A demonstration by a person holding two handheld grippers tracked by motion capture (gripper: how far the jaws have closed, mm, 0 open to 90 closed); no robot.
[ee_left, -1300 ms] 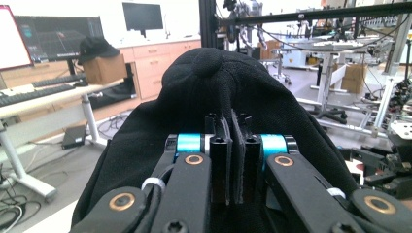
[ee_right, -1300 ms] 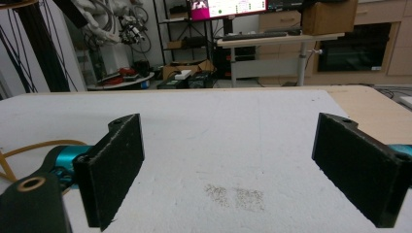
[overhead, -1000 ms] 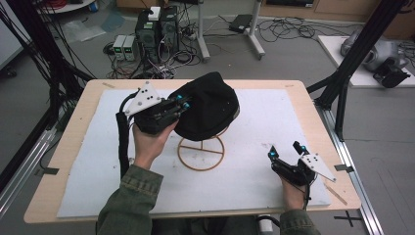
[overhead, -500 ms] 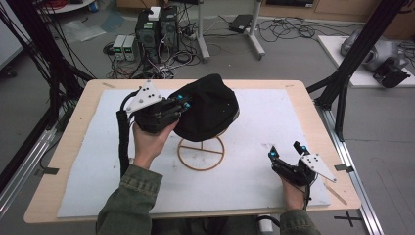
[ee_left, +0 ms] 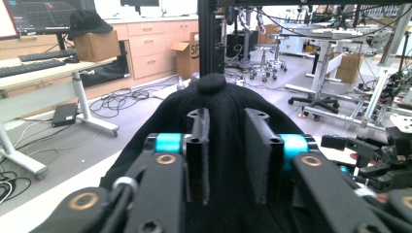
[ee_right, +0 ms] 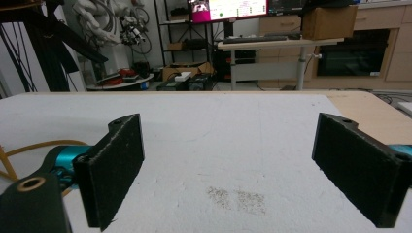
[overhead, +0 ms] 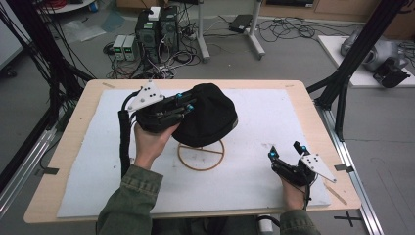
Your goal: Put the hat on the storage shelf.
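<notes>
High view: my left gripper point(overhead: 188, 104) sits against the black cap point(overhead: 208, 120) atop its wire stand point(overhead: 201, 155) mid-table, jaws just parted, fabric between them ungripped. My right gripper point(overhead: 286, 152) rests wide open on the white mat point(overhead: 274, 112), well apart.

The cap point(overhead: 208, 120) is plain black all over, button on top included, and it sits on a tan wire stand point(overhead: 201, 155) above a white mat point(overhead: 264, 122) that covers a pale wooden table point(overhead: 73, 142). The left tongs point(overhead: 188, 104) and the right tongs point(overhead: 285, 150) are black with bright turquoise joints and brass-coloured rivets, each carrying a light grey plate. The sleeve point(overhead: 129, 200) looks olive green, though the dim light makes the shade hard to judge, and the mat shows a faint grey speckled smudge point(ee_right: 236, 198).
</notes>
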